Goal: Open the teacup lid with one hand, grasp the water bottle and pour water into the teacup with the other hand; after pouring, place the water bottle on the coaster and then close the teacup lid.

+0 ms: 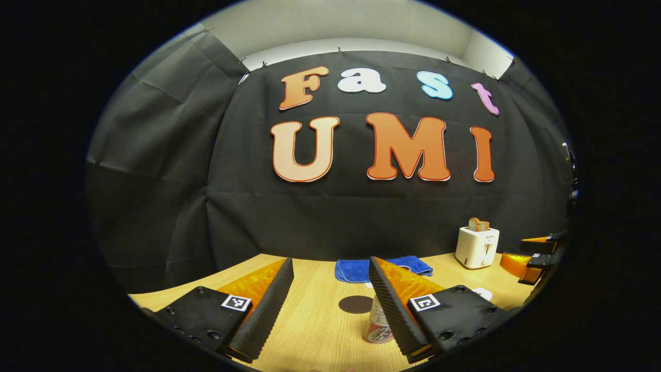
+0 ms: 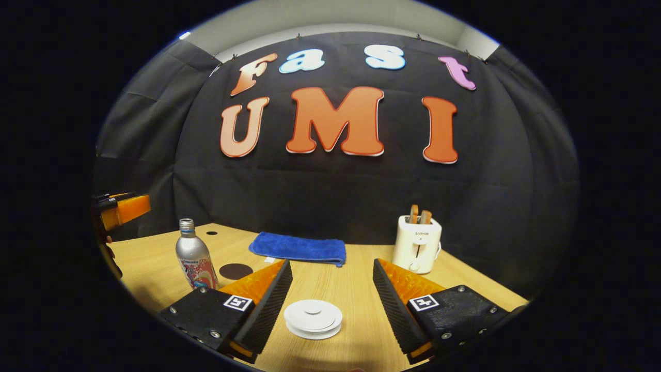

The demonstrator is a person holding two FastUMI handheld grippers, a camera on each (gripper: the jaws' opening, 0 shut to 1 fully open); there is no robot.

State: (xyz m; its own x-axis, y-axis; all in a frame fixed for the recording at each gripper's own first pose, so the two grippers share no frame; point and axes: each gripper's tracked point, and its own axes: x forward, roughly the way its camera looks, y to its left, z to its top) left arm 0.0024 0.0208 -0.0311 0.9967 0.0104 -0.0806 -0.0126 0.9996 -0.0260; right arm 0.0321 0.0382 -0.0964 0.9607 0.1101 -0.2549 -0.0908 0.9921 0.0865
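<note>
Rt gripper view, on your desk (image 2: 356, 289): lidded teacup (image 2: 313, 319) nearest you, lying between the right claw (image 2: 330, 305) fingers, touching neither. Water bottle (image 2: 195, 257) upright to its left, farther back. Coaster (image 2: 235, 270) just right of the bottle, apart from it. Towel (image 2: 299, 248) flat at the back, by the booth wall. Toaster (image 2: 417, 244) right of the towel, toast (image 2: 419, 215) in its slots. Left claw (image 2: 121, 209) at far left, above desk level.
</note>
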